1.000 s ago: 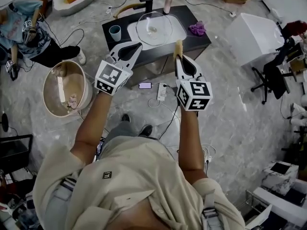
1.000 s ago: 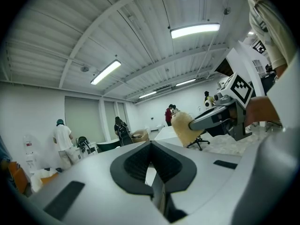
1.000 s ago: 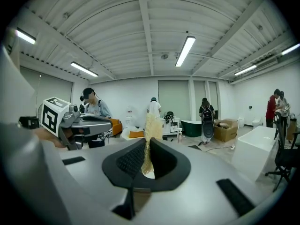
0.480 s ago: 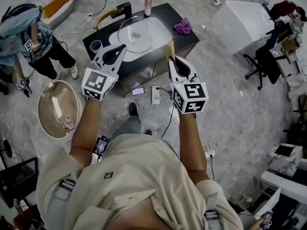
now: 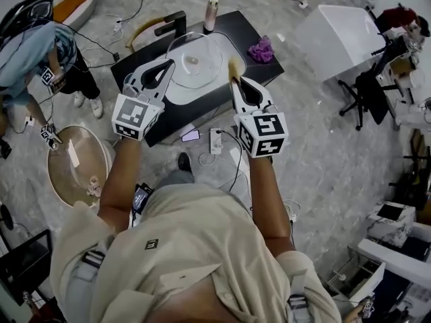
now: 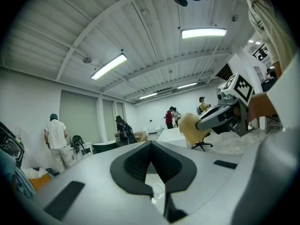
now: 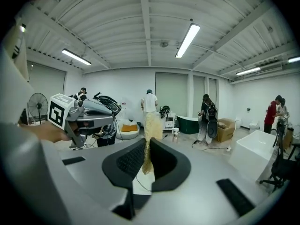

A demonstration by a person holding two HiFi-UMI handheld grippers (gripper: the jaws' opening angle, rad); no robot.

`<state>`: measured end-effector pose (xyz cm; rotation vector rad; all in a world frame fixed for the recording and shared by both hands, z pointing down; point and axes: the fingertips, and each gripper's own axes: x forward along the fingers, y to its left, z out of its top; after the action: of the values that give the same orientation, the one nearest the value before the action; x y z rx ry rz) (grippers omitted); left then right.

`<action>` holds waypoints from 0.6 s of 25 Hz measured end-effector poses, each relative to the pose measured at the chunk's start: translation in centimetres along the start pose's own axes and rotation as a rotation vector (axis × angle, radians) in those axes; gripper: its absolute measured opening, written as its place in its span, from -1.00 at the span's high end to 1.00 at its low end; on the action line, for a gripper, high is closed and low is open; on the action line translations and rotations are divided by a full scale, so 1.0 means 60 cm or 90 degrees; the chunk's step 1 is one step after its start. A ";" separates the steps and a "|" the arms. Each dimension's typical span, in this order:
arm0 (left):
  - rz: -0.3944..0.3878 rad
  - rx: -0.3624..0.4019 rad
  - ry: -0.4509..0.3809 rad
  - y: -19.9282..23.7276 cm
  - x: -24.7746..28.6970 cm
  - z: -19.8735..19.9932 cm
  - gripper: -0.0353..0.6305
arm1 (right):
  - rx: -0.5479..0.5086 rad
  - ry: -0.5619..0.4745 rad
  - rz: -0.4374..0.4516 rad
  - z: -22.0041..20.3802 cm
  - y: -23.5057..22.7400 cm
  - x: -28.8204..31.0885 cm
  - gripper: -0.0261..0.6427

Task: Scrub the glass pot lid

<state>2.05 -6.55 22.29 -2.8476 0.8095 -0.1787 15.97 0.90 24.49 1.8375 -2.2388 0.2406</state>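
Note:
The glass pot lid lies over the white basin set in a black table. My left gripper hovers by the lid's left edge, shut with nothing in it; its jaw tips meet. My right gripper is at the lid's right edge, shut on a yellow sponge that sticks out past the tips. The sponge stands upright between the right gripper jaws. Both gripper views look level across the room, not down at the lid.
A black and gold faucet, a soap bottle and a purple cloth are on the table. A round tub, a white box, cables and a power strip are on the floor. A person stands at left.
Both grippers have come closer to the table and now flank the lid. The sponge stays in the right gripper. The head view has shifted.

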 end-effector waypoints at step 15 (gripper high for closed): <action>0.027 -0.054 0.022 0.086 0.060 -0.088 0.88 | -0.002 0.060 0.022 -0.034 -0.034 0.141 0.81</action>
<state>1.58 -13.50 26.68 -2.9113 0.9042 -0.1933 16.58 -6.93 28.82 1.7493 -2.2070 0.3233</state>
